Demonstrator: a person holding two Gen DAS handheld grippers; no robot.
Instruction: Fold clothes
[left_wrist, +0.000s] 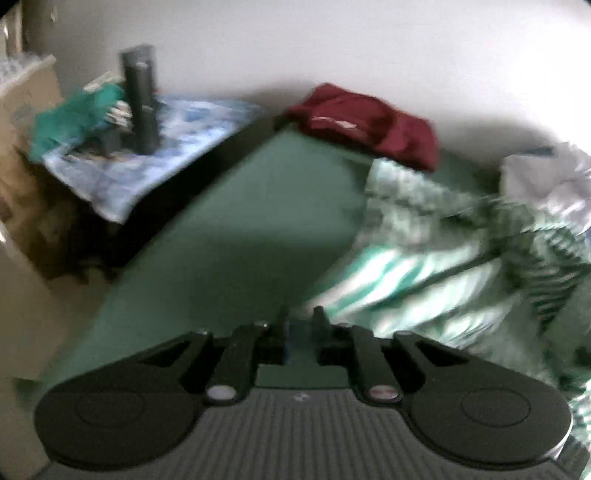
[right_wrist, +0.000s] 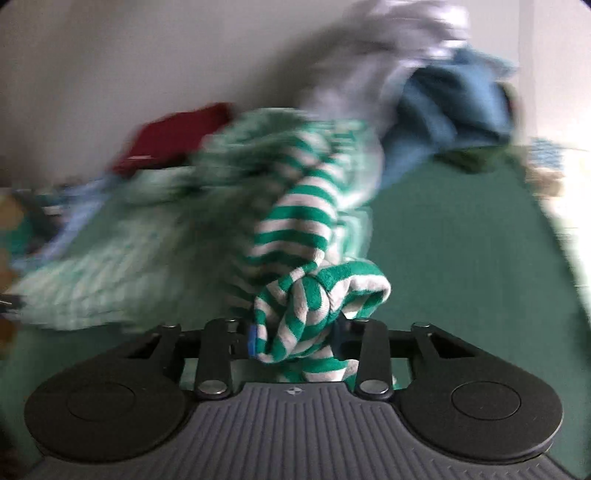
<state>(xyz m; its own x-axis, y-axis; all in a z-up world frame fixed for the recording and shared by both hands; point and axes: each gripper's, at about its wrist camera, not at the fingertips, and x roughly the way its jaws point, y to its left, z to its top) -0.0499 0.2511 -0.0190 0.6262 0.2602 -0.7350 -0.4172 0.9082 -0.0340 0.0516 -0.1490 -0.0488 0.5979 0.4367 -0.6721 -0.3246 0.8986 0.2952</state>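
- Left wrist view: the left gripper (left_wrist: 300, 328) sits low over a green table top (left_wrist: 236, 236). Its two fingers are close together with only a thin gap, and nothing is between them.
- Ahead of this gripper and to its right lies the green-and-white striped garment (left_wrist: 424, 266), bunched up and blurry.
- Farther ahead, near the white wall, sits a dark red garment (left_wrist: 365, 122).
- Far off to the right is a pale crumpled cloth (left_wrist: 546, 188).
- Ahead and to the left, past the table edge, a dark post (left_wrist: 142, 99) stands on a blue-and-white cloth (left_wrist: 147, 162), with a teal cloth (left_wrist: 70, 118) beside it.
- Right wrist view: the right gripper (right_wrist: 295, 332) is clamped on a bunch of the green-and-white striped garment (right_wrist: 295, 229), which stretches away in front of it.
- Behind it to the left is the dark red garment (right_wrist: 177, 136).
- Ahead to the right is a blue cloth (right_wrist: 450, 110) under a pale one.
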